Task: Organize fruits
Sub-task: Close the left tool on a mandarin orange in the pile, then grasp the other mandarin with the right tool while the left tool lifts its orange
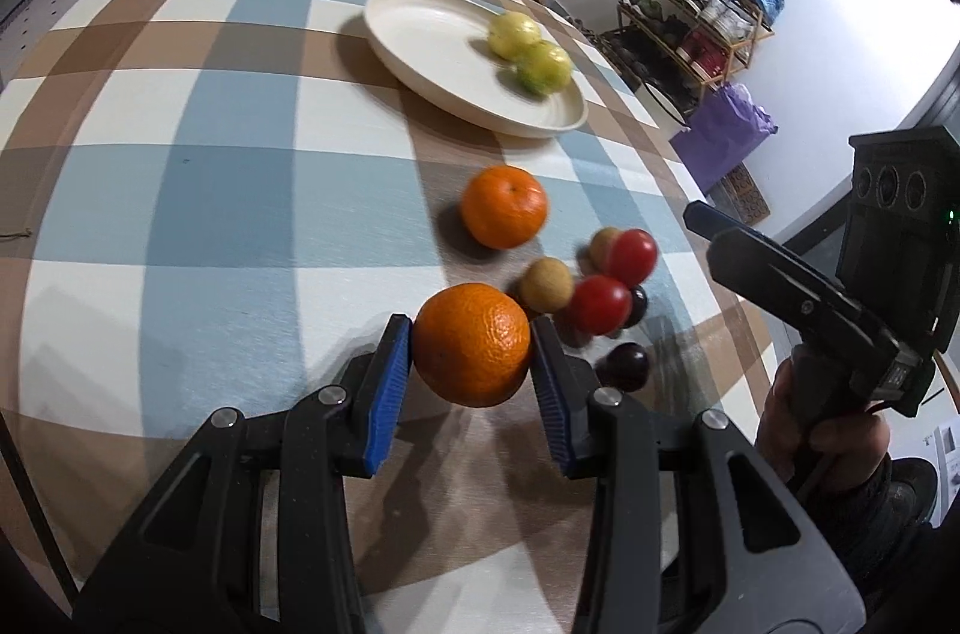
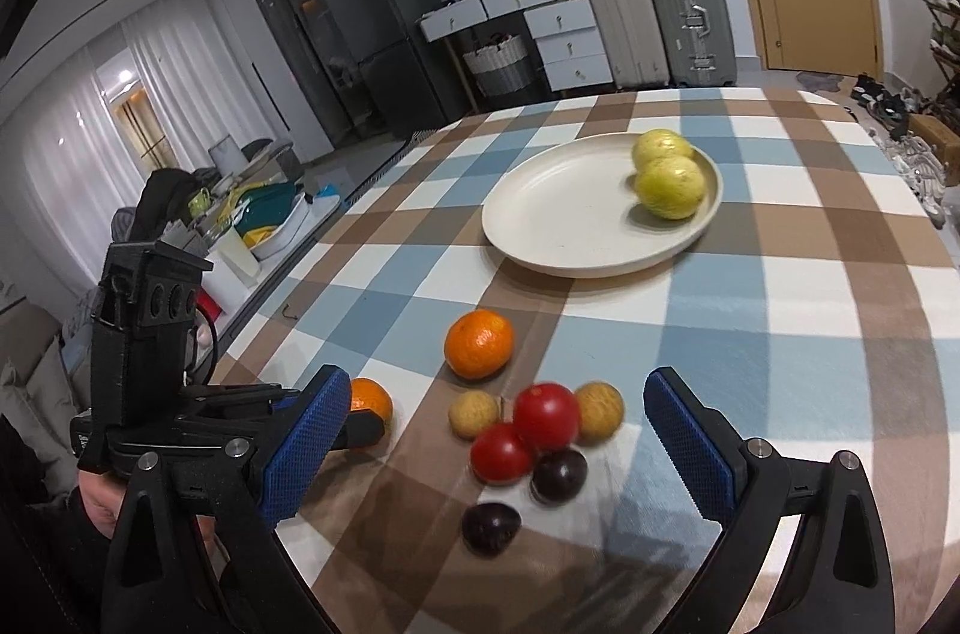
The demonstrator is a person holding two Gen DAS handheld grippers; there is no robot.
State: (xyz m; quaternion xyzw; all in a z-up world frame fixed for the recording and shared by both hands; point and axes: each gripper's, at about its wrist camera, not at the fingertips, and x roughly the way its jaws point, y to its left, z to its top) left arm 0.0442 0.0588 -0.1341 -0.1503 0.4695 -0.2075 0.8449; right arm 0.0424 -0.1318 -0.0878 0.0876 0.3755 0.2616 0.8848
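Fingers of the left gripper [image 1: 471, 349] are clenched on a dimpled, glossy orange [image 1: 471, 343], both blue pads pressed against its flanks; it seems raised just off the checked surface [image 1: 180, 190], though motion blur makes that hard to confirm. Best practice for this step, as I judge it, is to keep the squeeze steady, lift clear of the neighbours, and carry toward 12 o'clock, where the cream plate [image 1: 414, 34] already holds two yellow-green fruits [image 1: 528, 46] near its 3 o'clock rim, setting the orange down on the bare side so nothing rolls. A second orange [image 1: 504, 206] sits between the held one and the plate. At 3 o'clock of the grasp, two tan fruits [image 1: 545, 284], two red tomatoes [image 1: 600, 304] and two dark plums [image 1: 627, 364] huddle close, some touching. The right gripper [image 2: 498, 439] hangs released, fingers wide apart, over that cluster.
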